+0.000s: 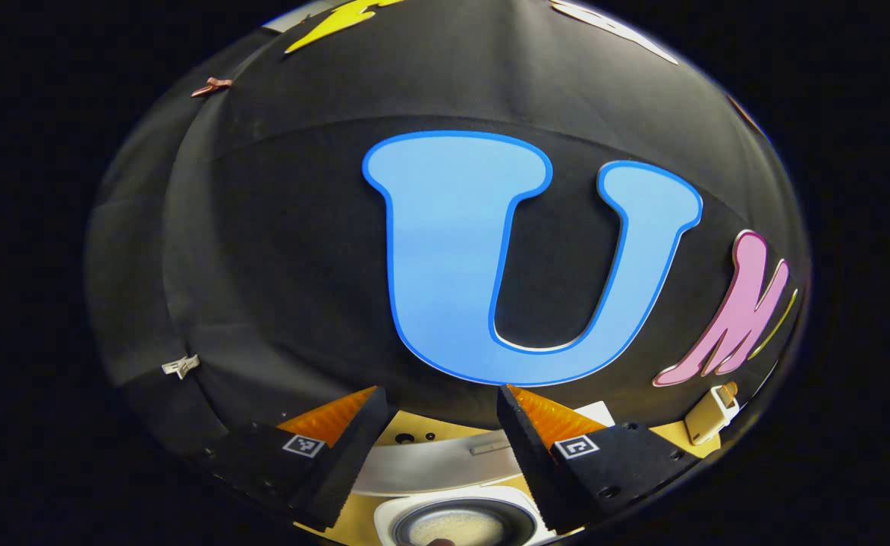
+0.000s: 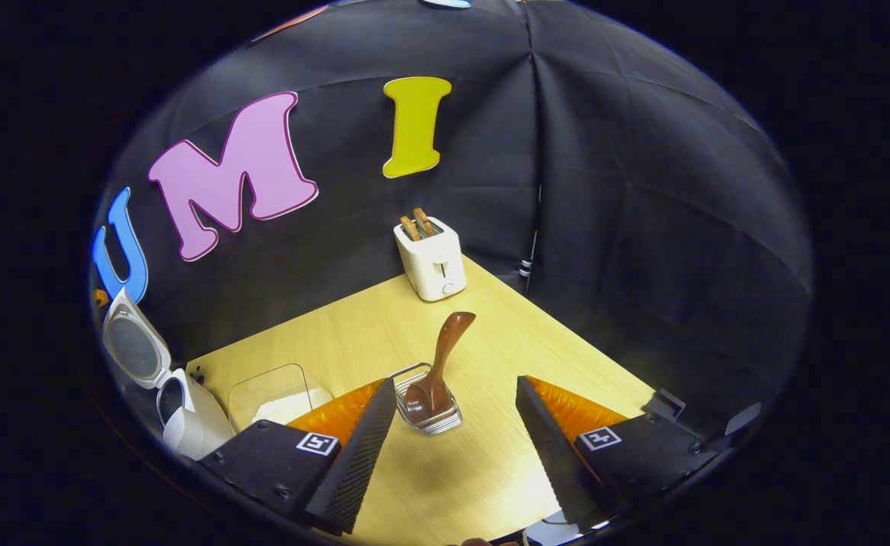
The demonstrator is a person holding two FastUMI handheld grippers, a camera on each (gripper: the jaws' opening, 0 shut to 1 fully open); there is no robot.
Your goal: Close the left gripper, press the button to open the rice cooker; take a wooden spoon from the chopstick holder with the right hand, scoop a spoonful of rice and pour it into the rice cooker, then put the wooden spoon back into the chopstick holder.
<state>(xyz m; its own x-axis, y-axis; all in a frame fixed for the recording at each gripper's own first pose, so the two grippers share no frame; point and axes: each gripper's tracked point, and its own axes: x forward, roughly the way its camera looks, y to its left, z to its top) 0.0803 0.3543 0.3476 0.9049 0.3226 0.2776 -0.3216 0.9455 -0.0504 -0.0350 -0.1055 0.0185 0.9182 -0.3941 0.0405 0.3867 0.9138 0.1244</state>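
Note:
In the right gripper view a brown wooden spoon [image 2: 445, 356] stands bowl-down in a small wire chopstick holder [image 2: 428, 413] on the table, its handle leaning up and to the right. My right gripper [image 2: 456, 383] is open, and the holder sits just ahead of its fingers, untouched. The white rice cooker [image 2: 187, 421] stands at the far left with its lid [image 2: 132, 347] swung up. Beside it is a clear container of rice [image 2: 278, 398]. My left gripper [image 1: 441, 394] is open above the rice cooker [image 1: 391, 516], whose pot [image 1: 456, 525] holds pale grains; its raised lid [image 1: 429, 464] lies beyond.
A white toaster [image 2: 431, 258] with two slices in it stands at the table's far corner, against the black cloth wall; the toaster [image 1: 710, 413] also appears at the right in the left gripper view. The light wooden table [image 2: 566, 364] stretches to the right of the holder.

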